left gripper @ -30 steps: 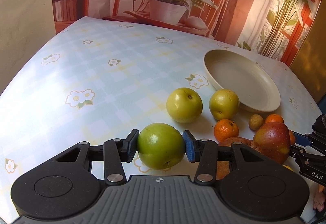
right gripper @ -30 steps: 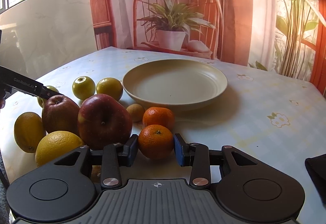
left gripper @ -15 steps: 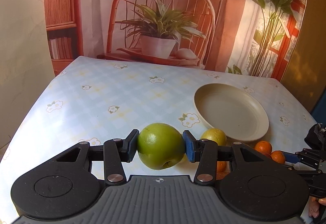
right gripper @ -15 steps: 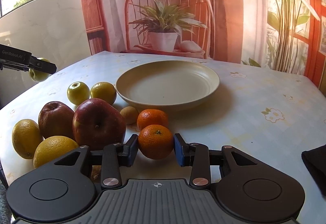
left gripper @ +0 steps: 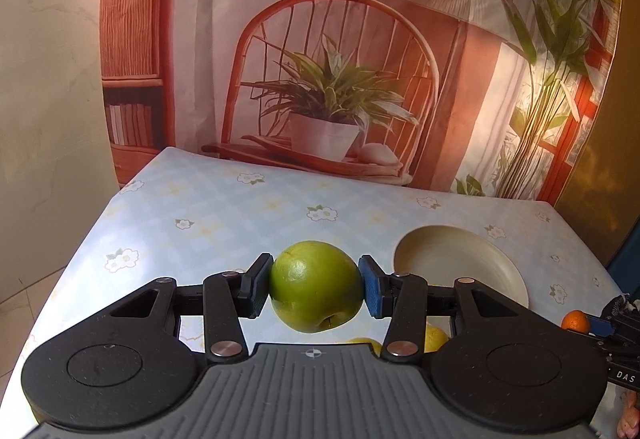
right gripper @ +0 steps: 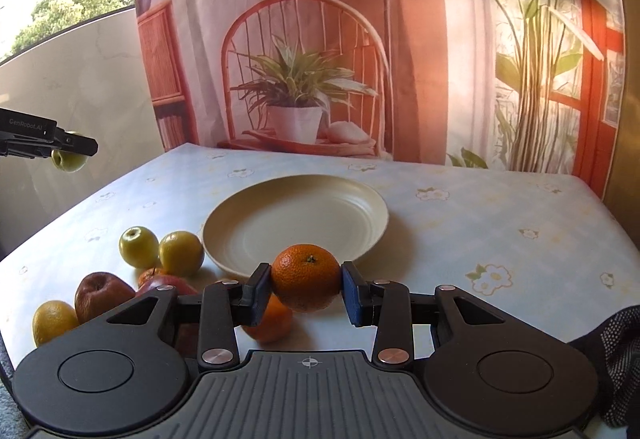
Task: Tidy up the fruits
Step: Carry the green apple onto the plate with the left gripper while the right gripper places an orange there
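A printed backdrop (right gripper: 360, 39) of a chair, a potted plant, a lamp and a bookshelf hangs behind the far edge of the table (right gripper: 480, 207). To the left stands a pale wall, with trees and a building seen above it. The table carries a light blue checked cloth with small white flowers.

One cream plate (right gripper: 296, 219) sits near the middle of the table, empty, its right way up.

Fruit counted on the cloth near the front left corner, in the right wrist view: two red apples (right gripper: 100, 293), one partly hidden by the claw's frame; two small yellow-green apples (right gripper: 138, 246) side by side, just left of the plate's rim; one lemon (right gripper: 52, 319) closest to the left edge; one mandarin (right gripper: 272, 323) lying under the right claw. More fruit may lie behind the frame; I cannot tell.

The left claw (left gripper: 316, 286) is clenched on a green apple (left gripper: 316, 285), held clear above the cloth. The apple is smooth and glossy, stem end turned down and towards the camera, pads pressing on its two sides.

The right claw (right gripper: 306, 289) grips a second mandarin (right gripper: 306, 277), raised above the cloth before the plate's near rim. Its skin is bright orange and pitted, with a small green stem scar on top.
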Tool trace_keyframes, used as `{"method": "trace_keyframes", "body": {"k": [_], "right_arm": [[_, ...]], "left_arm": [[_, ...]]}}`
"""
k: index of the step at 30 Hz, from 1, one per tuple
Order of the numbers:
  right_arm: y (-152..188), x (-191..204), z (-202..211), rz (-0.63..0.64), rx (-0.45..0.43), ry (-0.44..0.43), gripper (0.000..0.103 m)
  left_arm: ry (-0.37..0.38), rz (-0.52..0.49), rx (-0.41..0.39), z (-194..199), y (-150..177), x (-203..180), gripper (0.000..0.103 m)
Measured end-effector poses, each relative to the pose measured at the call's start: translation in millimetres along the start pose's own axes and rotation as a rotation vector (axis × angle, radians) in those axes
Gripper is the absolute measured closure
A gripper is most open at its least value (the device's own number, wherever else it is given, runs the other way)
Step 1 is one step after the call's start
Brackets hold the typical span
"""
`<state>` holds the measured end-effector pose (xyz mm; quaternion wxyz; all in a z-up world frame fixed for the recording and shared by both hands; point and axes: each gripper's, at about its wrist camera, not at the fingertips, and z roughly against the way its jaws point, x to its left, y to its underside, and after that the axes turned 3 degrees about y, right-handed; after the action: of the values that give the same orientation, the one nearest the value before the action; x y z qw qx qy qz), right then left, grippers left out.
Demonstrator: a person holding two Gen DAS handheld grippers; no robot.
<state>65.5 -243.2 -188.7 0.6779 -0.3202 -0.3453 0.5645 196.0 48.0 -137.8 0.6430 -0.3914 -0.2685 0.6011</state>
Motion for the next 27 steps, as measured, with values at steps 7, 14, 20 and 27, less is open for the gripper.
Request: {"method": "trace_keyframes", "body": {"k": [7,14,20,27], "right_arm": [[-30,1,-18,0.067,-0.025,0.004,0.069],[-52,-6,-56,0.102,-0.004,-0.005,0.069],[-62,-16,-101,0.130,0.040,0.001,0.069],[-65,-32,-147,0.143,0.115,-0.004,0.069]], "left_arm": [[0.015,-0.014,-0.024,-14,-18,-7,0.054],[0.033,-0.059,0.011,-56,-32,-23,0.054],[0.099,-0.117,0.063,-103,-37,-53,0.054],[0.174,-0.143,0.231,-174,-25,-73,0.054]]}}
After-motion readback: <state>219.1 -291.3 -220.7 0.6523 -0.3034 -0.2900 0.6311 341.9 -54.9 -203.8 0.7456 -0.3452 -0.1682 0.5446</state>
